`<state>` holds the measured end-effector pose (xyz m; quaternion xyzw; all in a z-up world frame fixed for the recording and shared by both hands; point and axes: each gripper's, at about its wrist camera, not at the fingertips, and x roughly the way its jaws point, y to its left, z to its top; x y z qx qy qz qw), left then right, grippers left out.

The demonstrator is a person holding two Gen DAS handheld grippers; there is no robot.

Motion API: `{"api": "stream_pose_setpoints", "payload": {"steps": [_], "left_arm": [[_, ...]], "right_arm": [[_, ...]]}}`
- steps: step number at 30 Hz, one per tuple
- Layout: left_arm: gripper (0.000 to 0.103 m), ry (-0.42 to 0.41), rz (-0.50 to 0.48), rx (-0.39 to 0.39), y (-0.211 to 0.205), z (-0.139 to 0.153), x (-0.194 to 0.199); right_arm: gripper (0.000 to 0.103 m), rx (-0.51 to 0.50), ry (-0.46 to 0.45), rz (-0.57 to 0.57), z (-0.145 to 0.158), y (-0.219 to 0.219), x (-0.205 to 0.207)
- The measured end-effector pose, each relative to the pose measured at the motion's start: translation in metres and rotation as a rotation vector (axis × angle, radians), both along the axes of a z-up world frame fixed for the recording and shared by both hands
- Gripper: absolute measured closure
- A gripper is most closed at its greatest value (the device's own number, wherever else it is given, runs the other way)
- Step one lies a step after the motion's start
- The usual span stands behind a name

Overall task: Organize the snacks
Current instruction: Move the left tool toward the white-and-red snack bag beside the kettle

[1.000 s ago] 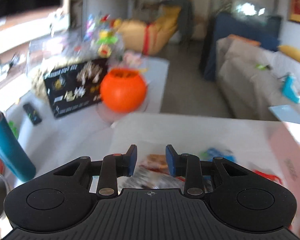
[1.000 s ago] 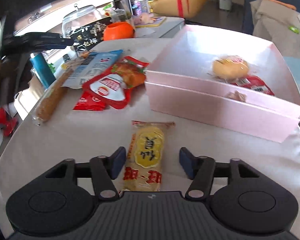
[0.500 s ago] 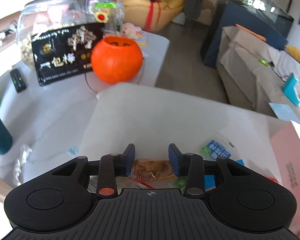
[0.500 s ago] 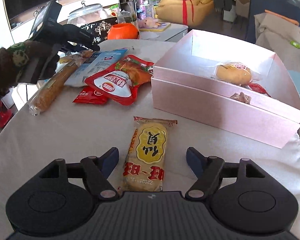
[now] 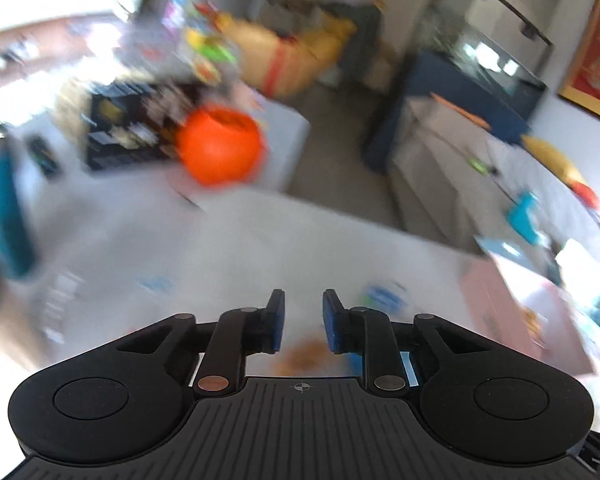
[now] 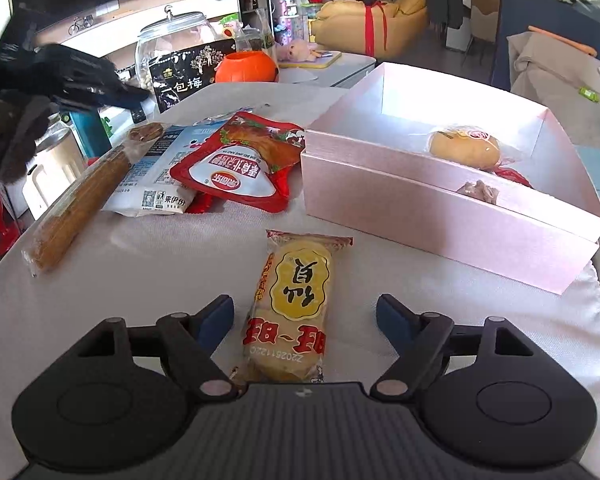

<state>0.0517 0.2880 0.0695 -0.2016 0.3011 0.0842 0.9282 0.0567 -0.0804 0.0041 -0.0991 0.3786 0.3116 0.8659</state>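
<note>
My right gripper (image 6: 305,314) is open with its fingers on either side of a yellow rice-cracker pack (image 6: 292,308) lying on the white table. A pink box (image 6: 420,208) to the right holds a wrapped bun (image 6: 464,148) and a red pack. A red snack pouch (image 6: 240,164), a white-blue bag (image 6: 156,176) and a long brown stick pack (image 6: 80,200) lie at the left. My left gripper (image 5: 303,320) is open and empty above the table; its view is blurred. It also shows at the far left of the right wrist view (image 6: 80,84).
An orange pumpkin bucket (image 6: 246,67), a black snack box (image 6: 192,76), a glass jar (image 6: 172,40) and a teal bottle (image 6: 88,128) stand on the side table behind. A grey sofa (image 6: 556,80) is at the right. The table edge runs along the left.
My left gripper has lifted away from the brown stick pack and is moving, so its view is blurred. My right gripper has opened a little wider around the cracker pack.
</note>
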Motion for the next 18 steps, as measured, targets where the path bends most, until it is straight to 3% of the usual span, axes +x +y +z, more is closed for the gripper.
{"api": "stream_pose_setpoints", "payload": {"steps": [4,10,15,18], "left_arm": [[0.076,0.022,0.063,0.013,0.026,0.0,-0.026],[0.076,0.138,0.081,0.089,0.039,-0.034,-0.045],[0.076,0.245,0.173,0.021,0.055,-0.076,-0.031],[0.074,0.305,0.19,0.117,0.056,-0.095,-0.012]], "right_arm": [[0.019,-0.005,-0.018,0.01,-0.003,0.002,-0.003],[0.012,-0.018,-0.036,0.015,-0.006,0.006,-0.004],[0.008,-0.034,-0.024,0.011,-0.006,0.009,0.0],[0.007,-0.039,-0.021,0.002,-0.006,0.009,0.001]]}}
